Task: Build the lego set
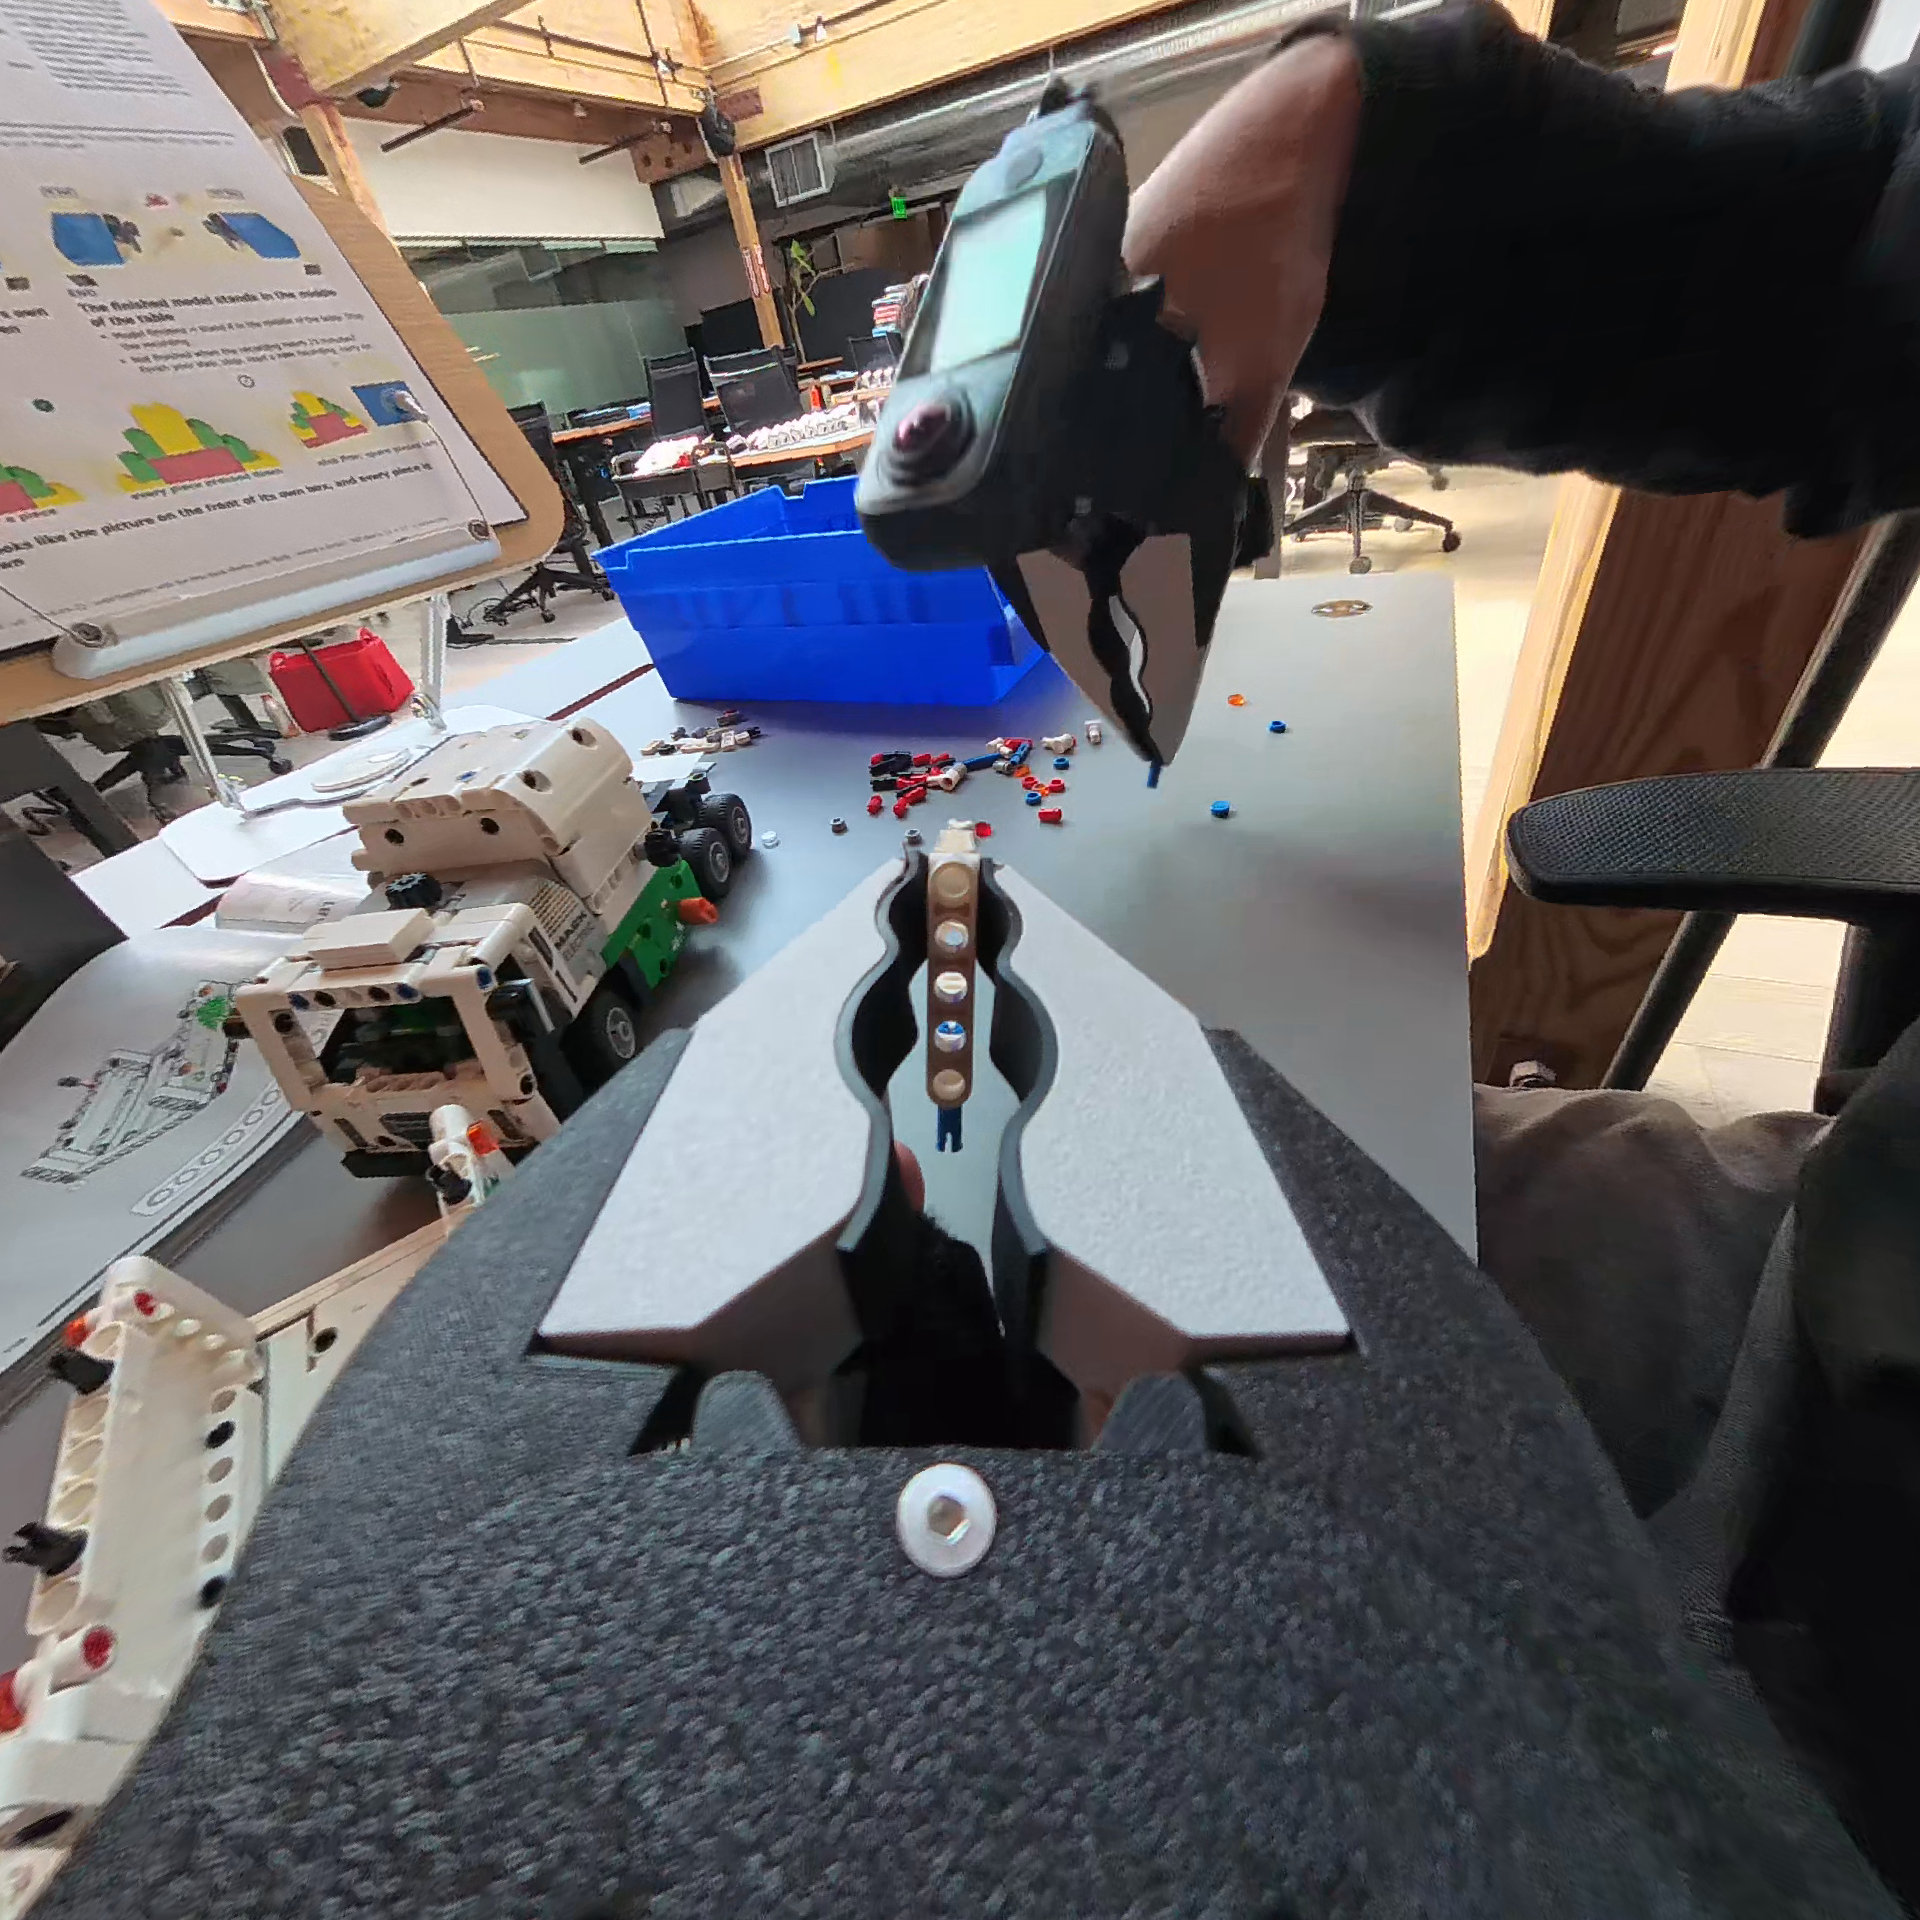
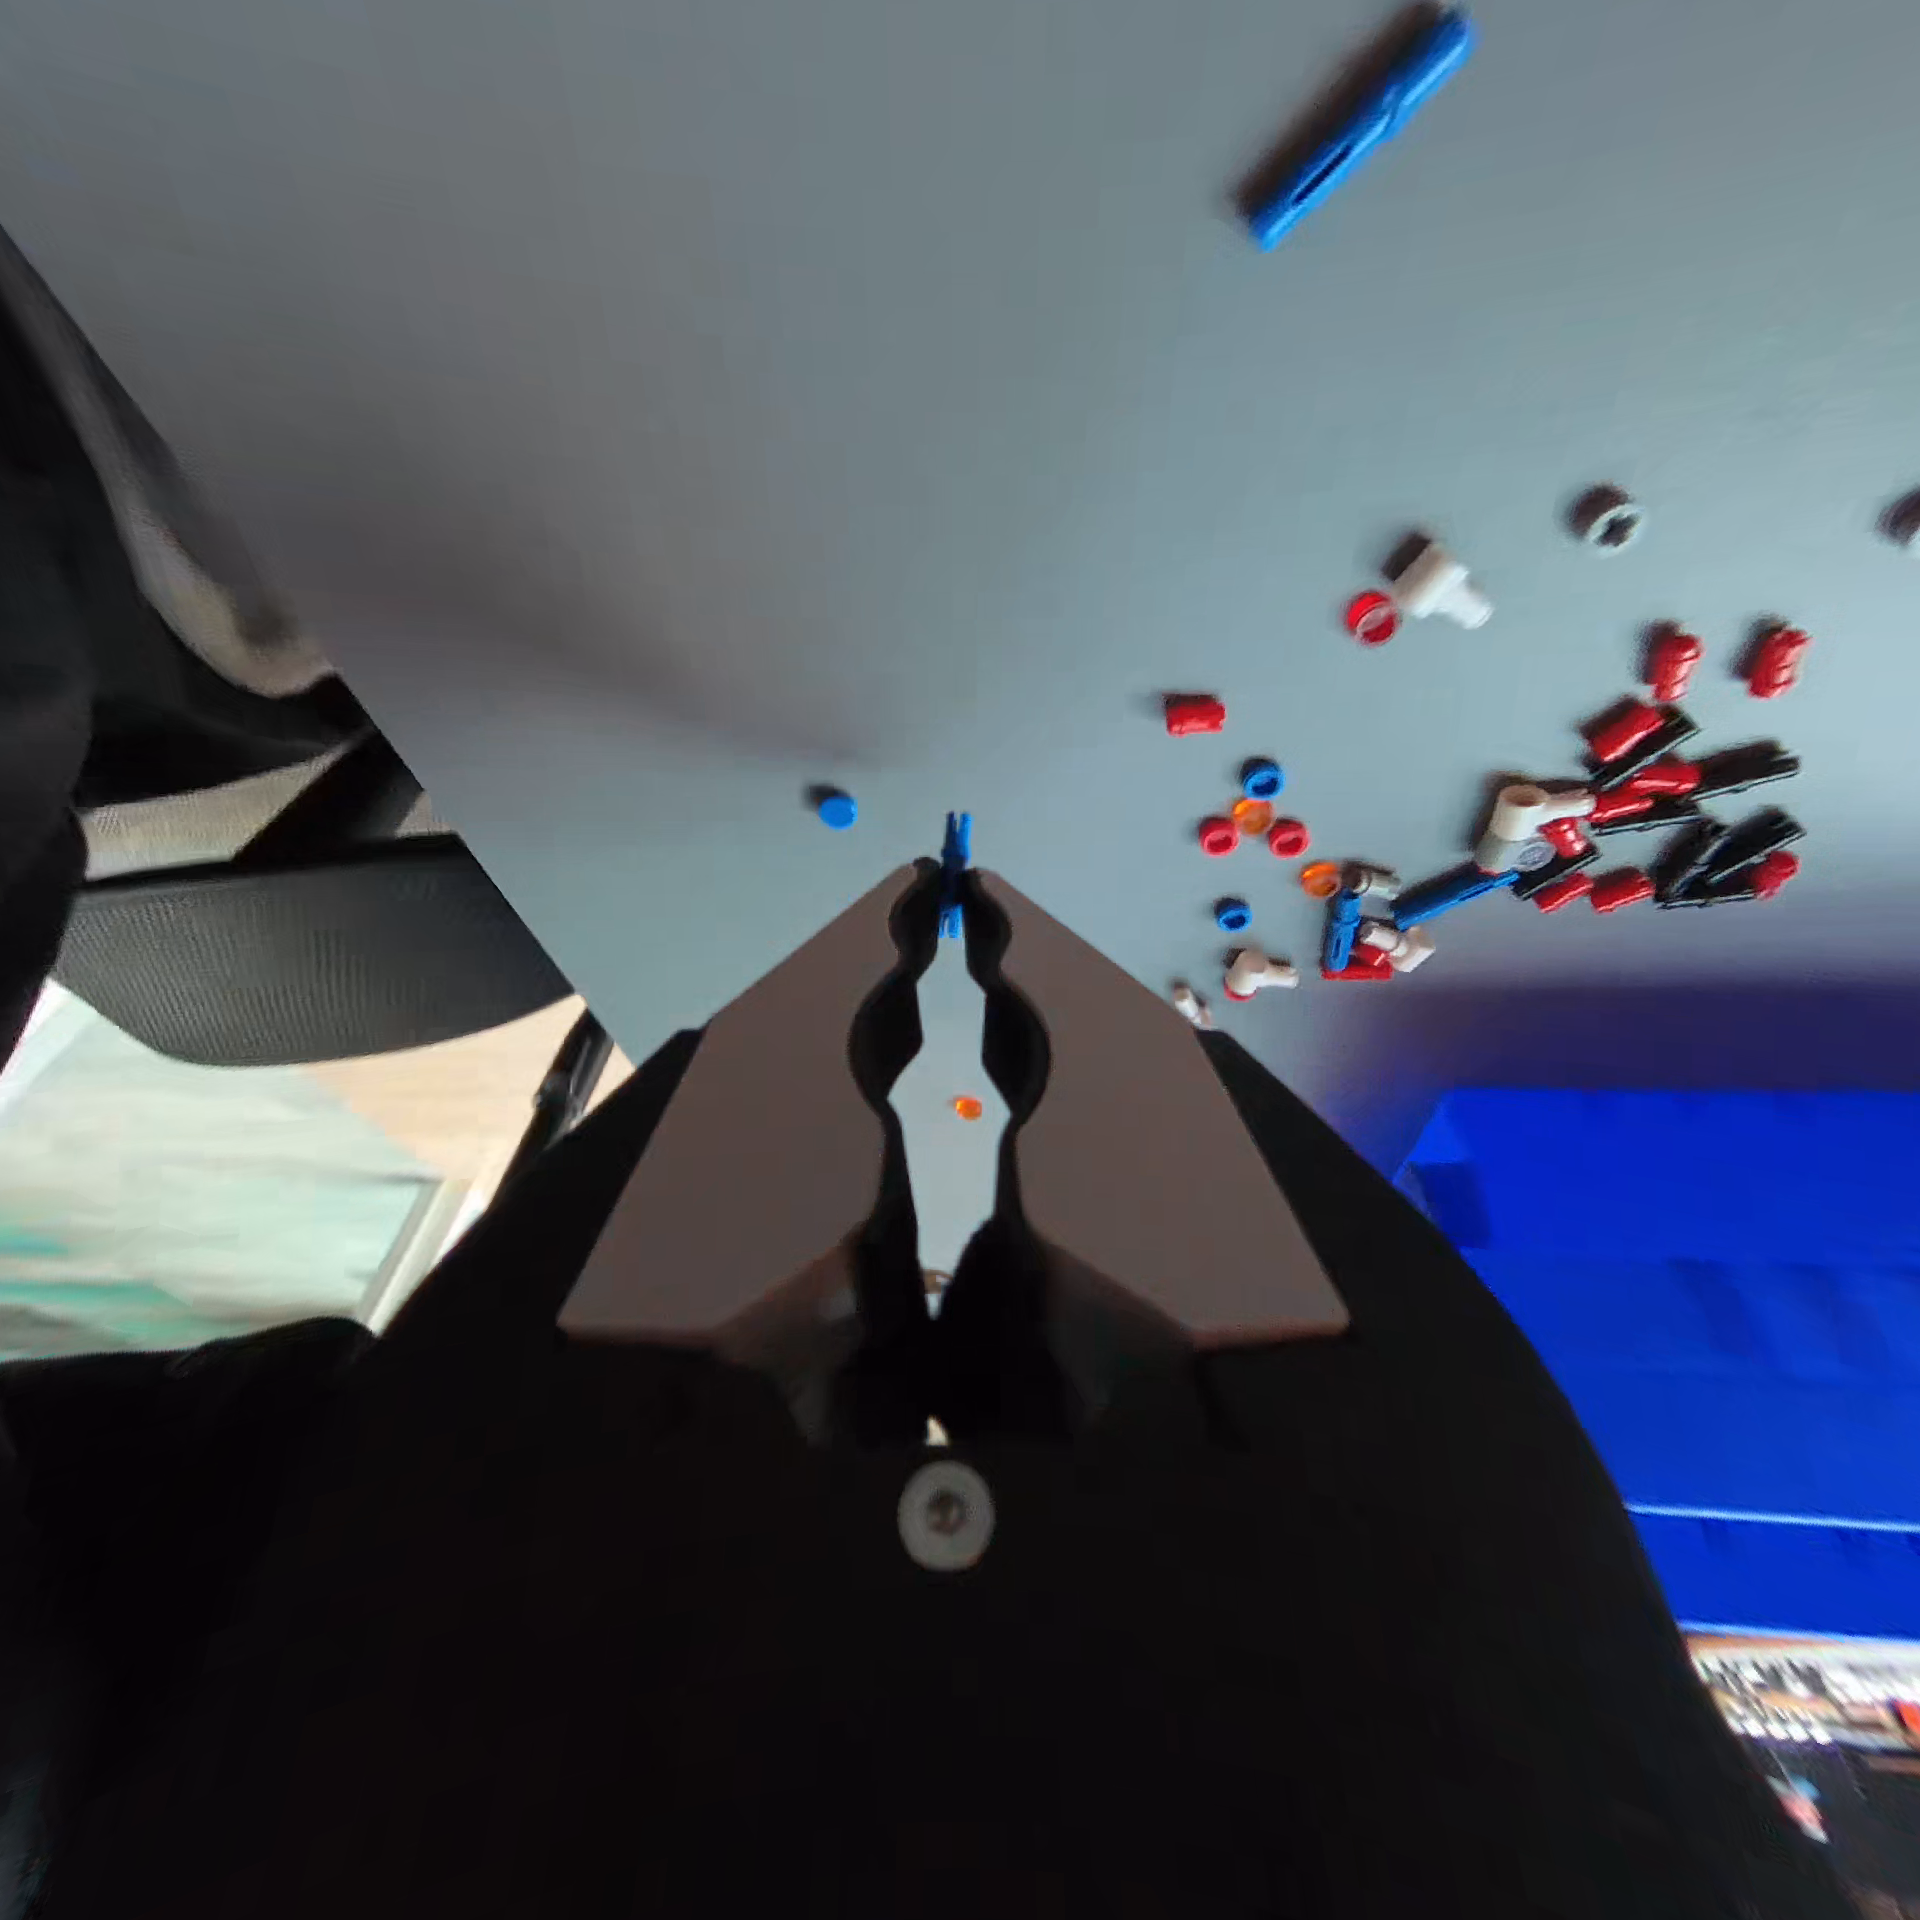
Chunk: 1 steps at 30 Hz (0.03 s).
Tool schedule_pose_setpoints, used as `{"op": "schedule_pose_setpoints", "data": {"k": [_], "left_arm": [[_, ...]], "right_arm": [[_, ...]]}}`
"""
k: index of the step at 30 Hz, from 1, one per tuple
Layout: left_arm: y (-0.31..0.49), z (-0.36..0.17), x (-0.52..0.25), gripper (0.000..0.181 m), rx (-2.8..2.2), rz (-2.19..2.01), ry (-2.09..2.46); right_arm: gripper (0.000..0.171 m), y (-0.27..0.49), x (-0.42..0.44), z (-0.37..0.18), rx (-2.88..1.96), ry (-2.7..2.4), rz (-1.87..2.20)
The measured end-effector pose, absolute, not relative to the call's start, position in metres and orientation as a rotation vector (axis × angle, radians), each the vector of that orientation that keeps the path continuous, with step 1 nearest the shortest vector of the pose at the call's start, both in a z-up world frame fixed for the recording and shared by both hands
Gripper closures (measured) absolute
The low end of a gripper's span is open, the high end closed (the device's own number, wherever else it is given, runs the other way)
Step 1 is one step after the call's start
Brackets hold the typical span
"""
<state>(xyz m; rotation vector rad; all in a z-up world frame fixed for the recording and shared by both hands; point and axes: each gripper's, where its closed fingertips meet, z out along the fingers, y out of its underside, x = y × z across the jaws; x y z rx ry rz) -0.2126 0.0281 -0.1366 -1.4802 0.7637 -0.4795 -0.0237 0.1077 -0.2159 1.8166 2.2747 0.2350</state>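
Blue plastic bin (image 1: 821, 613) on grey bench (image 1: 1299, 935), beyond the left jaws. Instruction board (image 1: 208, 343) on a stand, up and left of the jaws. Black mesh chair armrest (image 1: 1714, 842) right of them. Office chairs (image 1: 727, 390) far behind.

I take the white and green truck (image 1: 499, 935) as my landmark. On its cab door I see a short dark lettering, which I do not copy. Above and left of the truck stands a slanted board with a printed instruction sheet (image 1: 208, 312): several lines of black text, some bold, beside coloured brick pictures. In front and left of the truck lies an open booklet (image 1: 125, 1101) with line drawings; its small print I cannot read. Far behind the truck, a small green lit sign (image 1: 899, 205) hangs under the ceiling, and a wooden post (image 1: 756, 272) carries red marks. In the right wrist view I can read no text.
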Motion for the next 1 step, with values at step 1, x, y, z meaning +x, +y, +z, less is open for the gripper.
{"op": "schedule_pose_setpoints", "data": {"k": [1], "left_arm": [[0.0281,-0.1365,-0.2125,0.176,-1.479,-0.478,0.765]], "right_arm": [[0.168,0.1092,-0.018,-0.2166,1.766,2.259,0.299]]}}
